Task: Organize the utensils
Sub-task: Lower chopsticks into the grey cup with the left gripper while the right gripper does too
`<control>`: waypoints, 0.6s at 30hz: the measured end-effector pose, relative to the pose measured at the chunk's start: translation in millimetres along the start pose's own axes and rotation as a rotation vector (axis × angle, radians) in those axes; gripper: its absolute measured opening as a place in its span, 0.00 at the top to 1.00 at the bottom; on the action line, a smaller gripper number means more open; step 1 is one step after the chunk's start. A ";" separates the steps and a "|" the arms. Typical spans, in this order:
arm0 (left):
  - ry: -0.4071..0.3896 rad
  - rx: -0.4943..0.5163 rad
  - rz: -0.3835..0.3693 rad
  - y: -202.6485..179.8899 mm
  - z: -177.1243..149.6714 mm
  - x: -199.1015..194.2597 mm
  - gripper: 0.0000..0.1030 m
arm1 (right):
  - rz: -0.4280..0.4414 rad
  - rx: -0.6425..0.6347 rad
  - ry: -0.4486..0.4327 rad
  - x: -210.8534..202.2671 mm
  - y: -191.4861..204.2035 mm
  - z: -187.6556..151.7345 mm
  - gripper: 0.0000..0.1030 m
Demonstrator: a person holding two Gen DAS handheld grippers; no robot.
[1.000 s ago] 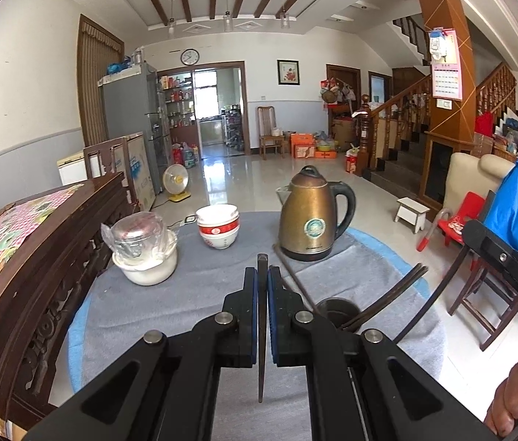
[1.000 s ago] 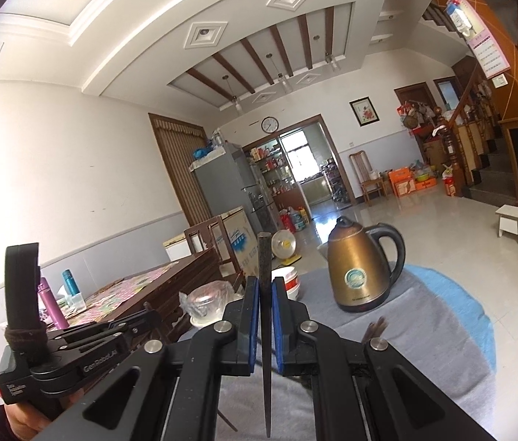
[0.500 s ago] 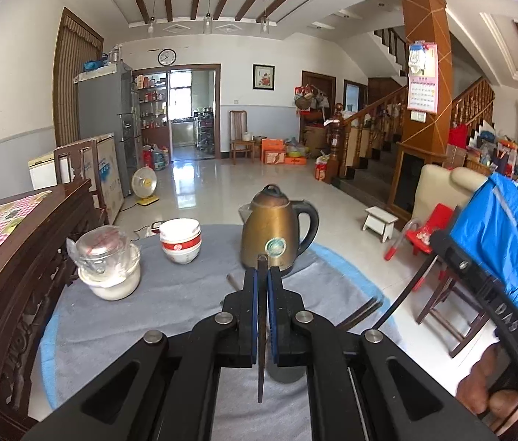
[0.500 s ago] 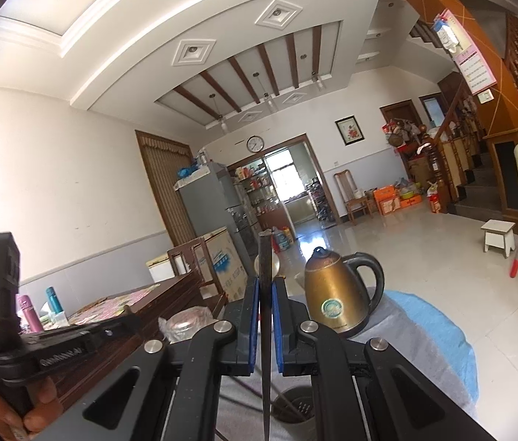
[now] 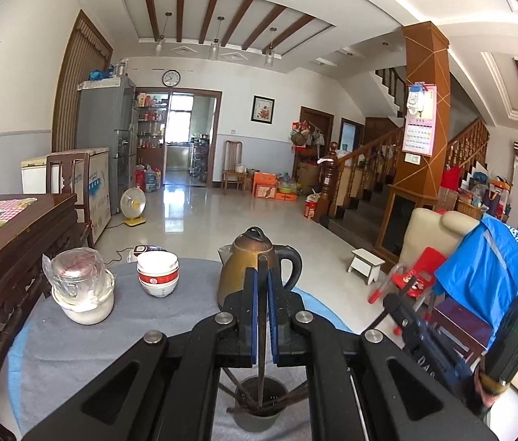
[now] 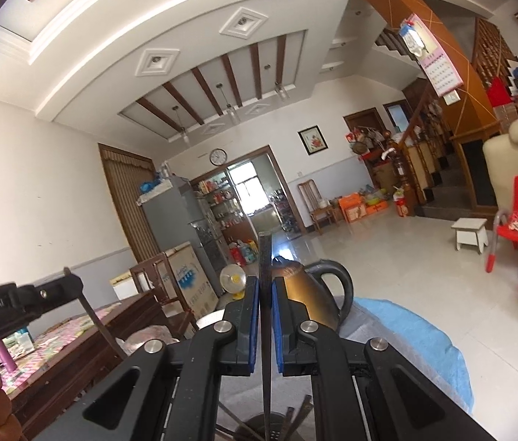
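My left gripper (image 5: 262,275) is shut on a dark chopstick (image 5: 261,330) held upright, its lower tip inside a grey holder cup (image 5: 260,409) on the grey tablecloth. Several more dark chopsticks lean in that cup. My right gripper (image 6: 265,283) is shut on another dark chopstick (image 6: 265,330), also upright, its tip pointing down at the same cup (image 6: 271,428) below. The right gripper shows at the right edge of the left wrist view (image 5: 417,330). The left gripper shows at the left of the right wrist view (image 6: 38,296) with its chopstick slanting down.
A bronze kettle (image 5: 247,275) stands just behind the cup. Stacked red and white bowls (image 5: 157,273) and a white bowl with a wrapped glass jar (image 5: 80,290) sit at the back left. A dark wooden cabinet (image 5: 9,264) borders the table's left side.
Both grippers have moved in over the holder cup and tilted up. The left chopstick's tip now sits inside the cup. The right gripper has come closer to the left one.
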State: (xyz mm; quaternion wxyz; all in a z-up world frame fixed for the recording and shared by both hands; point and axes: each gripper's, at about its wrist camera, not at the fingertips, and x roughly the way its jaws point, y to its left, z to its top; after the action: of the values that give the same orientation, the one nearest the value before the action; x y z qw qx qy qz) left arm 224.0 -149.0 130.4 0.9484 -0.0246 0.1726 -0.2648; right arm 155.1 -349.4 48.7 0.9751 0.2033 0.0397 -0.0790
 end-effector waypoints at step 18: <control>0.074 0.083 0.135 -18.1 -51.9 47.9 0.67 | 0.017 -0.049 0.128 -2.0 -0.9 -31.4 0.92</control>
State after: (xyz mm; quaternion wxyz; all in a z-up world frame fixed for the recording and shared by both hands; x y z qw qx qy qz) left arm 235.7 -186.6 69.1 0.9572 0.0365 0.1977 -0.2081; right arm 151.6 -337.3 19.9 0.9759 0.1843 0.1021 -0.0566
